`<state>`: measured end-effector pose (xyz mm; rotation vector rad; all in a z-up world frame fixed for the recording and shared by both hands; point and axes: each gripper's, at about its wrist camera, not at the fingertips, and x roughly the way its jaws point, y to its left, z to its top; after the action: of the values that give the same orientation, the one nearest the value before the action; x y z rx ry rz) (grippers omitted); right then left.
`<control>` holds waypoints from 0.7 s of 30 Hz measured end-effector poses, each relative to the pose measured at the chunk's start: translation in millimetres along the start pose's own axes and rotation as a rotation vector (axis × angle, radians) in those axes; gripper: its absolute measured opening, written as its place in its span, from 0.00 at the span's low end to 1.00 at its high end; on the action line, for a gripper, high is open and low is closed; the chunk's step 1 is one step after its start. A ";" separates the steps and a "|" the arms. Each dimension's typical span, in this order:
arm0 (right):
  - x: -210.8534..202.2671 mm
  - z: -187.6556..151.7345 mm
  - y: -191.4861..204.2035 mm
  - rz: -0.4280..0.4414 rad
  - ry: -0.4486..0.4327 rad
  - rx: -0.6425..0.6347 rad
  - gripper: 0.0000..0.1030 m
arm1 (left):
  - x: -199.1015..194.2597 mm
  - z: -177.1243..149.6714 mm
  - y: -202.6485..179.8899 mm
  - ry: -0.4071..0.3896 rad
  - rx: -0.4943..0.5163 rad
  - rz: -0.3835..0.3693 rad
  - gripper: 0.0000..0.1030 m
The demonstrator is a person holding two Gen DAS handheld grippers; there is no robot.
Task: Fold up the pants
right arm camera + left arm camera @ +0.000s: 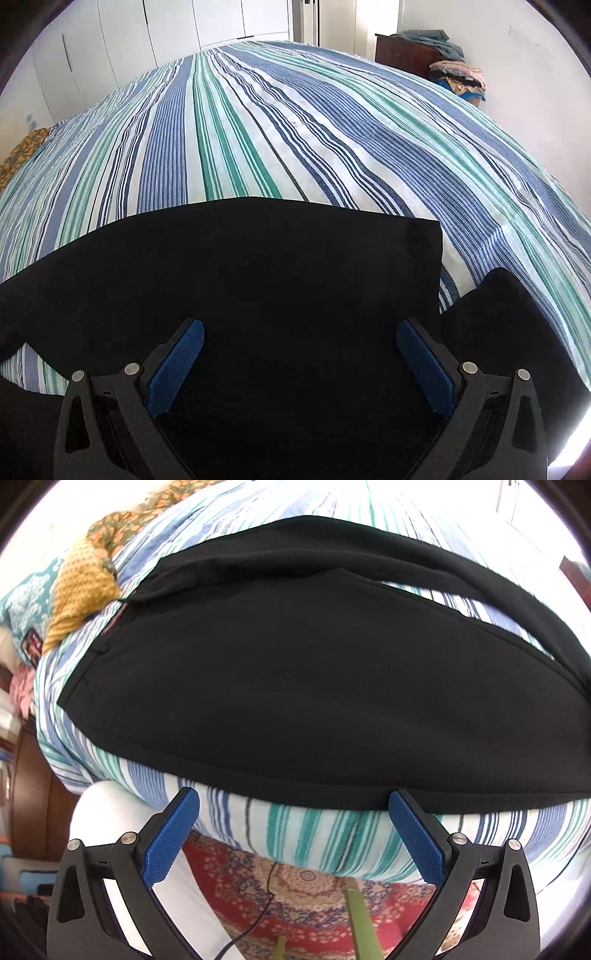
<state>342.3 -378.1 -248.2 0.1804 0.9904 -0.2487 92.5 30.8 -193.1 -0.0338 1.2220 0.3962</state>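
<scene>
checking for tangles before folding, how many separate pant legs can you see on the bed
2. In the left wrist view, the near leg lies flat along the bed edge, and the far leg runs behind it, with striped bedspread showing between them. Both tongs are open.

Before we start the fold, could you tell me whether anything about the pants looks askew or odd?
Nothing is damaged. The black pants lie flat on the striped bedspread, but their legs are splayed, leaving a wedge of stripes showing between them. Both tongs, left and right, are open and empty.

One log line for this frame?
black fabric pants flat on striped bedspread | left gripper open, off edge | right gripper open above pants
</scene>
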 end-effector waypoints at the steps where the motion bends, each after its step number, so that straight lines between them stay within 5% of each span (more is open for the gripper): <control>1: -1.4 -2.5 2.6 -0.018 -0.015 -0.008 1.00 | -0.9 1.7 -2.1 0.000 0.005 0.003 0.99; 6: -1.8 -4.5 10.6 -0.081 -0.021 -0.034 1.00 | -7.4 15.8 -14.0 0.018 -0.008 -0.015 0.99; 10: -6.3 -1.7 4.7 -0.029 -0.004 -0.018 1.00 | -15.1 23.4 -28.5 0.009 -0.011 -0.023 0.99; 12: -19.6 9.2 -4.2 0.051 -0.051 0.015 1.00 | -18.3 23.3 -38.2 0.005 0.009 -0.026 0.99; 14: -26.8 25.3 -4.0 0.029 -0.112 -0.018 1.00 | -19.1 23.5 -46.4 0.006 0.033 -0.026 0.99; 16: -10.7 32.2 -4.1 -0.005 -0.065 -0.050 1.00 | -21.1 22.0 -54.3 0.006 0.054 -0.026 0.99; 18: 25.7 26.1 -8.2 0.021 0.077 -0.033 1.00 | -22.2 22.8 -60.5 0.006 0.071 -0.030 0.99; 21: 21.4 25.8 -11.5 0.042 0.041 -0.013 1.00 | -25.3 24.5 -64.0 -0.003 0.075 -0.047 0.99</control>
<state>370.9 -398.6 -252.8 0.1950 1.0281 -0.2013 127.6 -30.1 -173.2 0.0030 1.2297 0.3094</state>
